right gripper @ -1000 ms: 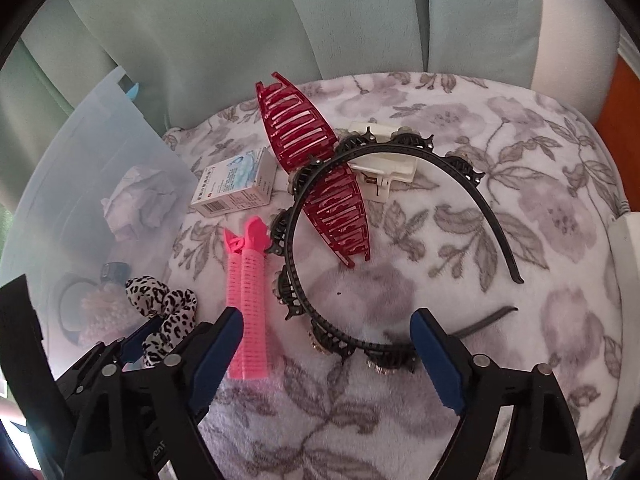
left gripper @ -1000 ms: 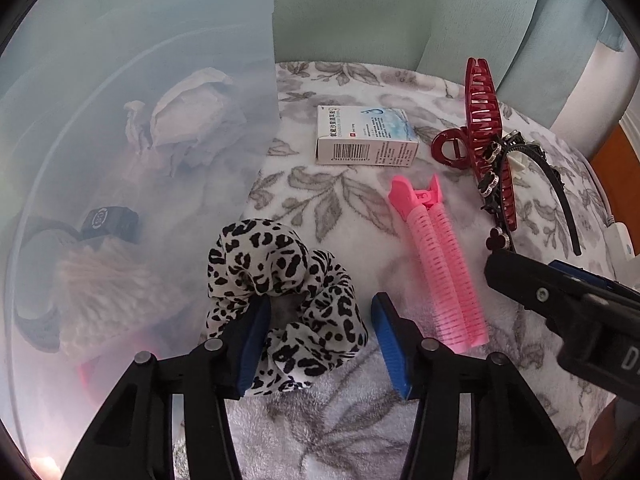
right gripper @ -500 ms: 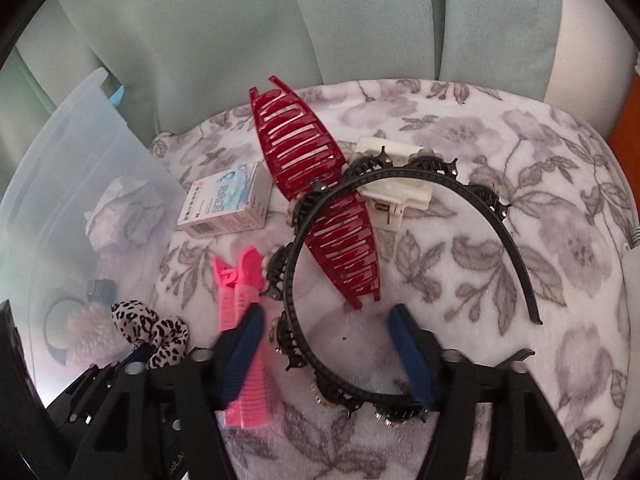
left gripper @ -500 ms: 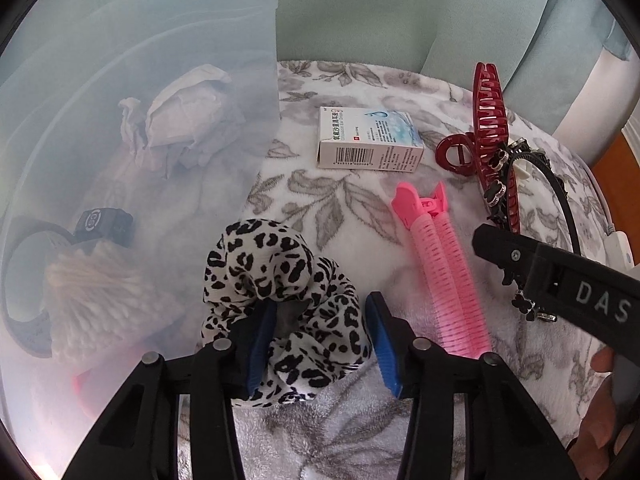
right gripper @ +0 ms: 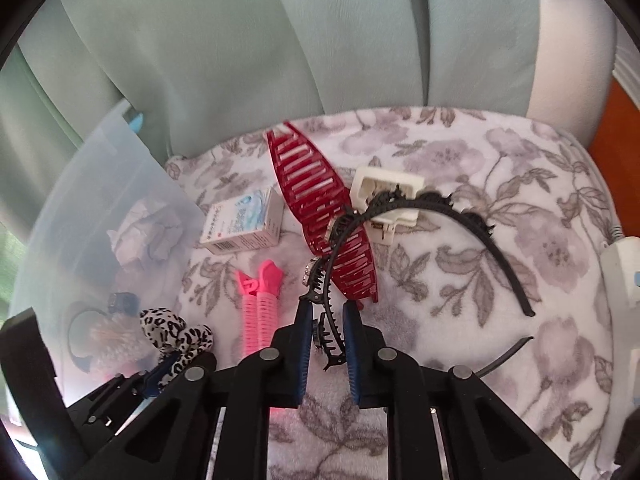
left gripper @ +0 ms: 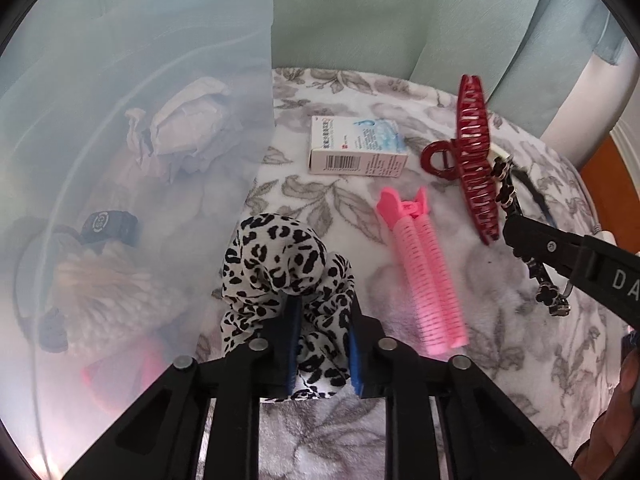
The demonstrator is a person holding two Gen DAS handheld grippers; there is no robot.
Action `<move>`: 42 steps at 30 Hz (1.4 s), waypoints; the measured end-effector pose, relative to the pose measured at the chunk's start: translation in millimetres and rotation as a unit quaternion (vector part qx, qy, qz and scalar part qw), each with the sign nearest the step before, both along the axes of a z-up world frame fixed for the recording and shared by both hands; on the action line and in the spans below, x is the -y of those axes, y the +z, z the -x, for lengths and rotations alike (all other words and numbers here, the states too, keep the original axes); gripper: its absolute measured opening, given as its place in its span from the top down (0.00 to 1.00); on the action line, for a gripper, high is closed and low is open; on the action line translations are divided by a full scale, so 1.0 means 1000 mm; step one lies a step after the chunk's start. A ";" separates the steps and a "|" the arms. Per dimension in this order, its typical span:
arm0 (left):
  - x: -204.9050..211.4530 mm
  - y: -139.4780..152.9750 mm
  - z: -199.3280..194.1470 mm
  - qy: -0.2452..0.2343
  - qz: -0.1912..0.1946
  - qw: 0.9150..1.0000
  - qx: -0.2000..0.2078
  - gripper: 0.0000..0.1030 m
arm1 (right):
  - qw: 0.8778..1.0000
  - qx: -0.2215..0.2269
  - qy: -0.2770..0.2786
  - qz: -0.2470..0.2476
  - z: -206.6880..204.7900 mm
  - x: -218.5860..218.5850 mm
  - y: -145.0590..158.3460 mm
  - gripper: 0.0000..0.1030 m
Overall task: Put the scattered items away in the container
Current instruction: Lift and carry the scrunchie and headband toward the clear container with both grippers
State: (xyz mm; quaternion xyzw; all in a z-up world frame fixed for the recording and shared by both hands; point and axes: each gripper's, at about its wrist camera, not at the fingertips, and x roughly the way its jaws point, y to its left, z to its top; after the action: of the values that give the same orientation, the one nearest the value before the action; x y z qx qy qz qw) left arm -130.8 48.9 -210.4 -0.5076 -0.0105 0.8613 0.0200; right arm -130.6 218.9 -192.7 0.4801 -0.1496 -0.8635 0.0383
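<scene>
Closing just now: left gripper [left gripper: 322, 340] pinching leopard scrunchie [left gripper: 286, 268], right gripper [right gripper: 326, 344] pinching black headband [right gripper: 404, 216]; both are looking ready for lifting into the container [left gripper: 120, 80].

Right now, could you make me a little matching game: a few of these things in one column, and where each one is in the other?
Things:
1. leopard scrunchie
2. black headband
3. crumpled paper
4. pink hair roller

Places:
A. inside the clear container
B. pinched in the right claw
C. lying loose on the floral blanket
D. pinched in the left claw

Pairs: 1-D, 2-B, 3-A, 4-C
</scene>
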 end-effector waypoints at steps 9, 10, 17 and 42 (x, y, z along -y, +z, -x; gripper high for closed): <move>-0.004 0.025 -0.019 -0.010 -0.012 1.000 -0.015 0.84 | 1.000 -0.017 -0.021 0.015 -0.024 -0.010 0.022 0.85; -0.005 0.028 -0.021 -0.012 -0.013 1.000 -0.018 0.84 | 0.999 -0.019 -0.024 0.019 -0.028 -0.012 0.025 0.85; -0.008 0.055 -0.038 -0.022 -0.028 0.999 -0.036 0.84 | 0.997 -0.044 -0.043 0.036 -0.054 -0.022 0.049 0.86; -0.001 0.157 -0.091 -0.050 -0.077 0.987 -0.133 0.84 | 0.987 -0.131 -0.062 0.067 -0.129 -0.023 0.139 0.86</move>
State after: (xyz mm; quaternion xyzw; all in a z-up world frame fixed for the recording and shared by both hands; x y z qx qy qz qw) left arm -39.7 49.9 -53.9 -0.3857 -0.0488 0.9155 0.1033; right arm -1.3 241.9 -54.1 0.3492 -0.2304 -0.9075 0.0363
